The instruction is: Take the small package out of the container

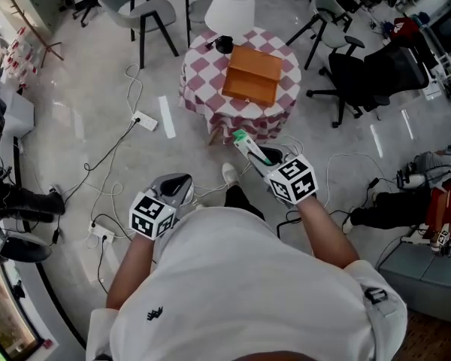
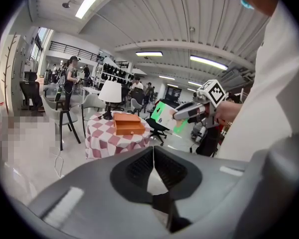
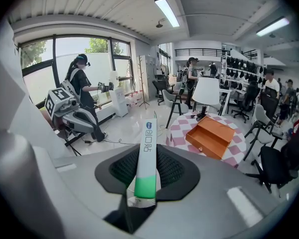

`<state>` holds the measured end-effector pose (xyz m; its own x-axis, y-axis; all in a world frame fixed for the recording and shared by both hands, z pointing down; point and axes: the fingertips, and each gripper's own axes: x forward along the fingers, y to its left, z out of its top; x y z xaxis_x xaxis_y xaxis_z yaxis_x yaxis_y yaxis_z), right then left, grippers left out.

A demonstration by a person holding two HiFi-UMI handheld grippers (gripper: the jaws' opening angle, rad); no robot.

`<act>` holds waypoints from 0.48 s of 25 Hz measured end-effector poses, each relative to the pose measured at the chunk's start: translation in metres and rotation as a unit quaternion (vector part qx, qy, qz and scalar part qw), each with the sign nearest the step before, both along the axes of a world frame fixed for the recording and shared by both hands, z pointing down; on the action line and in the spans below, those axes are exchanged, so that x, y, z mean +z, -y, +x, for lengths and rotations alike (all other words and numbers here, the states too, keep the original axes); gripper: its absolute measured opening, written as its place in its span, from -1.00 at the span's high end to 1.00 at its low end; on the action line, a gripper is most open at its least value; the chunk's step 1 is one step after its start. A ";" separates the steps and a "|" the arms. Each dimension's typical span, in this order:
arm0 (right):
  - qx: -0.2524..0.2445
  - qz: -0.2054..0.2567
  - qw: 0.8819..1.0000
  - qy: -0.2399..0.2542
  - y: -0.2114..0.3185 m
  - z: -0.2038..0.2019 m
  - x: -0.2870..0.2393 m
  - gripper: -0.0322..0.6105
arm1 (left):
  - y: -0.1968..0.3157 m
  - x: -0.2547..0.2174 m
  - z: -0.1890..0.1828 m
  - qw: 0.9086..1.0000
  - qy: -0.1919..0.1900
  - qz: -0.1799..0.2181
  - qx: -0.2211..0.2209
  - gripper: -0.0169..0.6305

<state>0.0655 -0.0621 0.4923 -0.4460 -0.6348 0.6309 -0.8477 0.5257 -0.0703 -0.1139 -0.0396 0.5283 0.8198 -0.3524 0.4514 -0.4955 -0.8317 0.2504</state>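
Note:
A slim white and green package (image 3: 146,158) stands upright between the pads of my right gripper (image 3: 148,176), which is shut on it. In the head view that gripper (image 1: 251,152) holds the package (image 1: 241,138) in the air just short of the round checked table (image 1: 203,89). The orange wooden container (image 1: 252,74) sits on that table with its drawer shut, and it shows again as the container (image 3: 212,136) ahead to the right. My left gripper (image 1: 182,183) hangs lower left with its jaws shut and empty (image 2: 153,156). It faces the table (image 2: 107,133) and the package (image 2: 164,114).
A white lamp (image 1: 231,10) stands behind the container on the table. Cables and a power strip (image 1: 145,120) lie on the floor to the left. Office chairs (image 1: 361,74) stand to the right, a grey chair (image 1: 146,10) behind. People stand in the background.

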 end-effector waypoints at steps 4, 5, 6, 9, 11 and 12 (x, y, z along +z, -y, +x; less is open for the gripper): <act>0.004 -0.001 1.000 0.000 -0.002 0.003 0.001 0.62 | -0.001 0.000 0.003 1.000 -0.001 0.000 0.004 0.76; 0.005 -0.002 1.000 0.000 -0.003 0.003 0.002 0.62 | -0.002 -0.001 0.004 1.000 -0.001 0.000 0.005 0.76; 0.006 -0.002 1.000 0.000 -0.004 0.004 0.002 0.62 | -0.002 -0.001 0.004 1.000 -0.001 0.000 0.005 0.76; 0.008 -0.002 1.000 0.001 -0.005 0.005 0.003 0.62 | -0.003 0.000 0.006 1.000 0.001 0.000 0.009 0.76; 0.009 -0.001 1.000 0.002 -0.004 0.005 0.004 0.62 | -0.005 0.001 0.007 1.000 0.003 -0.001 0.011 0.76; 0.009 -0.001 1.000 0.003 -0.004 0.005 0.004 0.62 | -0.005 0.001 0.007 1.000 0.004 -0.001 0.011 0.76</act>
